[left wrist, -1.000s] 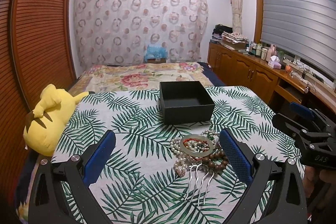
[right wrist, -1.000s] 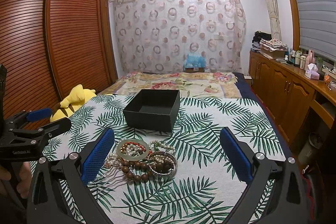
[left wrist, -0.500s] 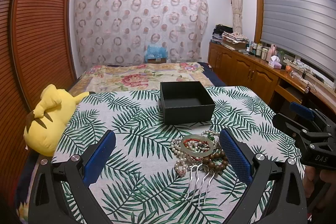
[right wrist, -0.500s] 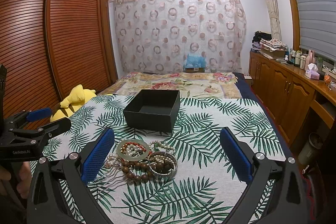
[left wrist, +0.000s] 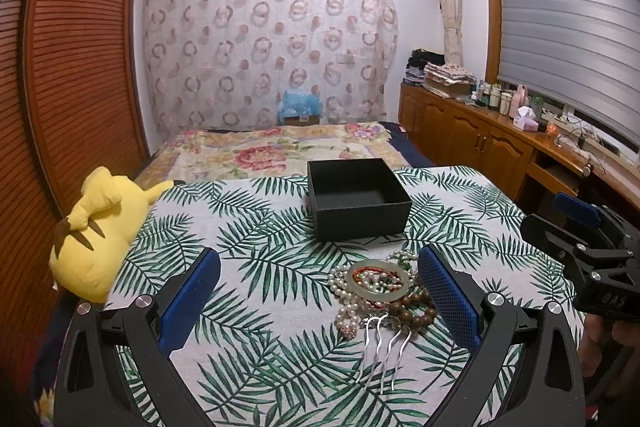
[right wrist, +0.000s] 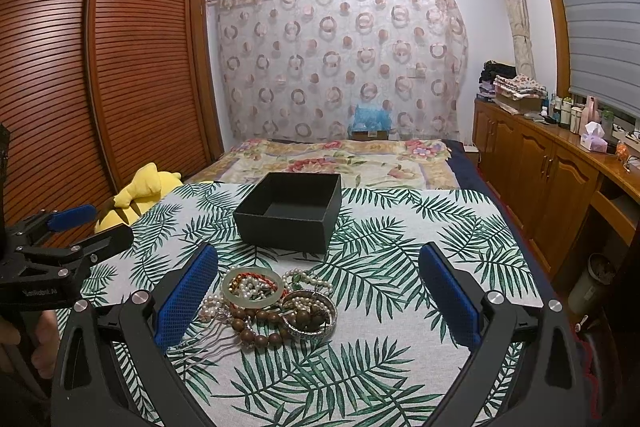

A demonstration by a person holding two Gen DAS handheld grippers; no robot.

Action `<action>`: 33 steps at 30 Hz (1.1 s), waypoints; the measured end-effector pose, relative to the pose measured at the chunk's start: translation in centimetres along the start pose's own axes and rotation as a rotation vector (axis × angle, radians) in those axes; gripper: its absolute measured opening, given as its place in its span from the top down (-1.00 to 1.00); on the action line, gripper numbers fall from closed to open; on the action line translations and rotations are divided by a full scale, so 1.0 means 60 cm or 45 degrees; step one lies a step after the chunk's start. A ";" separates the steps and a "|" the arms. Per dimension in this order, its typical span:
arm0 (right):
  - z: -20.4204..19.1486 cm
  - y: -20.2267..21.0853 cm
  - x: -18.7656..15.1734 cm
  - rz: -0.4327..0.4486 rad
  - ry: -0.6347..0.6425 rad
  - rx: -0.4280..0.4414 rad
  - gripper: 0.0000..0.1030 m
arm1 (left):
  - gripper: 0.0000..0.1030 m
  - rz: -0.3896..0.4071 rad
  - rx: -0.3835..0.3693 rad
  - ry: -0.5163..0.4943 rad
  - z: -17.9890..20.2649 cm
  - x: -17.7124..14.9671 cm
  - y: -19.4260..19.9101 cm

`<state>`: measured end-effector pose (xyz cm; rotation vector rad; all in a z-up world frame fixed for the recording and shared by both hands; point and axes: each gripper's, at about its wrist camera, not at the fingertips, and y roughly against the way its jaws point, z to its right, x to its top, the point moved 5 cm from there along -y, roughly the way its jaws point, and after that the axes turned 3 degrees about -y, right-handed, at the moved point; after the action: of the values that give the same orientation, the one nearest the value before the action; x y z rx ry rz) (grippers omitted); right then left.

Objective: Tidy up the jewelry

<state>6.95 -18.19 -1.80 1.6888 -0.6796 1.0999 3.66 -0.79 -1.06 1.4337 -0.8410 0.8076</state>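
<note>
Both my left tongs [left wrist: 318, 297] and right tongs [right wrist: 318, 297] gape wide, holding nothing, over the tangled bead-and-pearl jewelry pile [right wrist: 272, 301] before the square black open box [right wrist: 290, 213].

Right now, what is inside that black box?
The black box shows only its bare dark floor and inner walls. Its near wall hides the front strip. The jewelry pile lies outside.

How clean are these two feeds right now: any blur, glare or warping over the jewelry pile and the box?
Left wrist: pile and box sharp, no glare, soft even light; fisheye bends the wardrobe and blind, corners go black. Right wrist: the same, pile crisp, box interior dark and hard to read.
</note>
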 end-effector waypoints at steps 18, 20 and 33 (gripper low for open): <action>-0.006 0.004 0.003 -0.003 0.007 0.012 -0.95 | -0.85 -0.067 -0.028 0.005 -0.002 -0.025 -0.027; 0.006 -0.002 -0.011 -0.011 0.003 0.023 -0.95 | -0.85 -0.094 -0.036 0.003 -0.003 -0.034 -0.035; 0.039 -0.035 -0.062 -0.109 0.027 0.050 -0.74 | -0.85 -0.322 -0.051 -0.051 -0.006 -0.103 -0.092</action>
<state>7.88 -19.77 -6.30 1.7212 -0.5700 1.0754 5.39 -0.18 -9.15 1.4891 -0.6850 0.5686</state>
